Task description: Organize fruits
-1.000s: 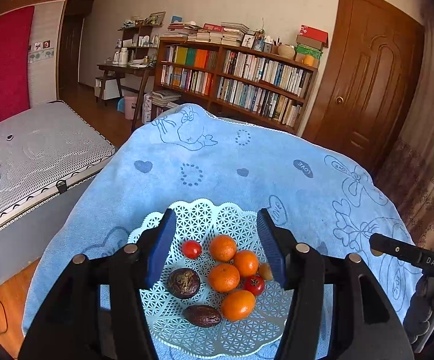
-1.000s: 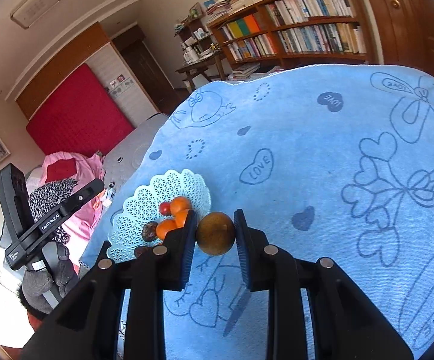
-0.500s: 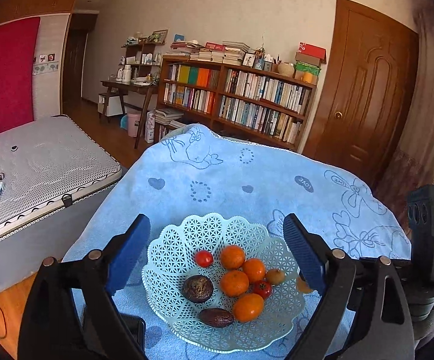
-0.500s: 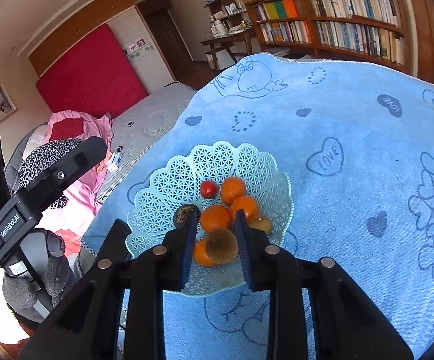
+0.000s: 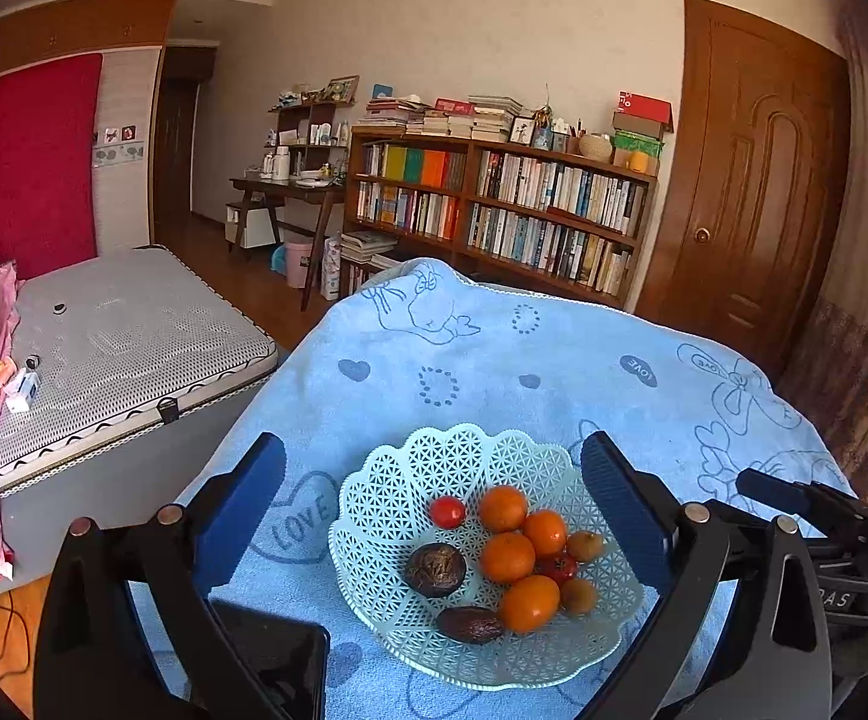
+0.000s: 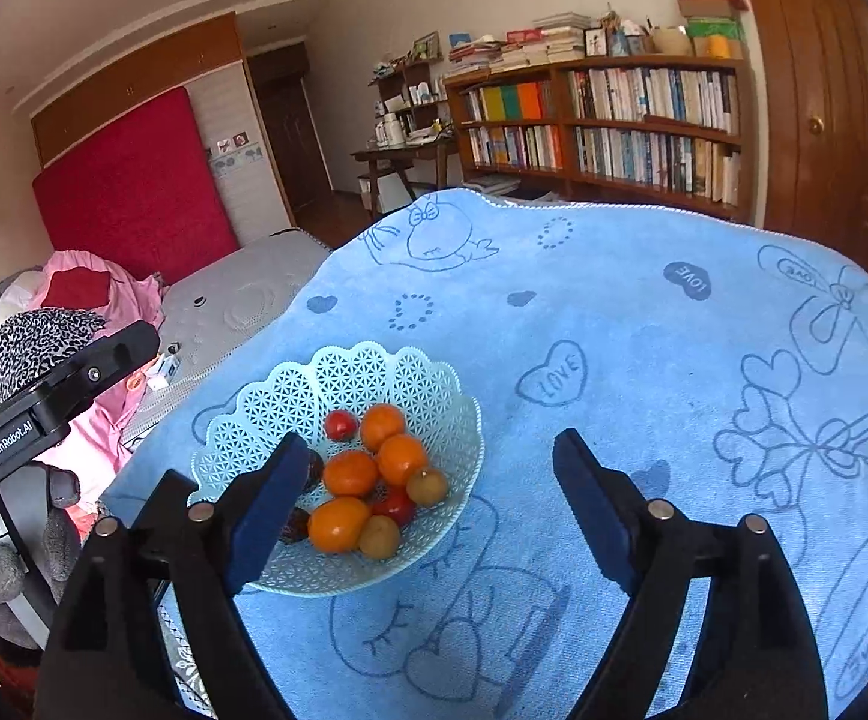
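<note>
A pale green lattice basket sits on the blue cloth. It holds several oranges, two red tomatoes, two dark wrinkled fruits and two small brown fruits. One brown fruit lies at the near edge of the pile, beside an orange. My left gripper hangs open above the basket, which shows between its fingers. My right gripper is open and holds nothing, just right of the basket, with its left finger over the rim.
The blue towel with heart and cartoon prints covers the table. A bed lies to the left, a bookshelf and a wooden door stand behind. The other gripper's black body shows at each frame's edge.
My right gripper carried the brown fruit over the basket, opened and left it in the pile. My left gripper spread wider and drew back from the basket.
</note>
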A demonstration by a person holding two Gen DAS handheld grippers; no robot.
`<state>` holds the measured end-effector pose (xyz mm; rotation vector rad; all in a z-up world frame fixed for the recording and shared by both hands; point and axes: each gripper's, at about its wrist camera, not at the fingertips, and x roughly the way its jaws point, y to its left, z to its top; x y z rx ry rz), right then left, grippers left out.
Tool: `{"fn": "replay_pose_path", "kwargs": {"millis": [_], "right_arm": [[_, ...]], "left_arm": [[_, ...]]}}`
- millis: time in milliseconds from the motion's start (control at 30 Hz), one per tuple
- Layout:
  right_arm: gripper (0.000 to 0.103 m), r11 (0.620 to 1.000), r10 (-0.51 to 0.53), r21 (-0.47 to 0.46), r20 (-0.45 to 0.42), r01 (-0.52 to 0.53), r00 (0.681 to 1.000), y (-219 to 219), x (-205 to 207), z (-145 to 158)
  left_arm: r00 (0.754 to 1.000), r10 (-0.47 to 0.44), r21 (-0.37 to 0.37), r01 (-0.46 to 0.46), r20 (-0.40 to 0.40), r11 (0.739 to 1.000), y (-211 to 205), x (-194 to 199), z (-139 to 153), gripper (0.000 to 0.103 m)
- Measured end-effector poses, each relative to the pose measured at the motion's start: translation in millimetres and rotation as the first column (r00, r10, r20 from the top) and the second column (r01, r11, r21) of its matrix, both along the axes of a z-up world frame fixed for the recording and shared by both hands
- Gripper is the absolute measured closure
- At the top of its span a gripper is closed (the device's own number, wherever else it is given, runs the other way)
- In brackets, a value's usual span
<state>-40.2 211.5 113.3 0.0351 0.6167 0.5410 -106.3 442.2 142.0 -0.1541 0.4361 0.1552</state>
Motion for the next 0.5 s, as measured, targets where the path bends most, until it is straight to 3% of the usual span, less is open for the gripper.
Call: {"fn": "replay_pose_path", "kwargs": {"millis": [167,500], "right_arm": [[0.009,0.999,-0.003,-0.052,0.074,0.007,0.997,-5,-16,0],[0.005,0.993,0.038,-0.116,0.093,-0.027,0.995,-2,-38,-19]], "left_arm": [[1.000,-0.003,0.043,0.003,0.002,0.999,-9,-11,0,0.003],[0.999,0.019,0.174,-0.014,-0.032,0.985,-35,-40,-23,0.003]]}}
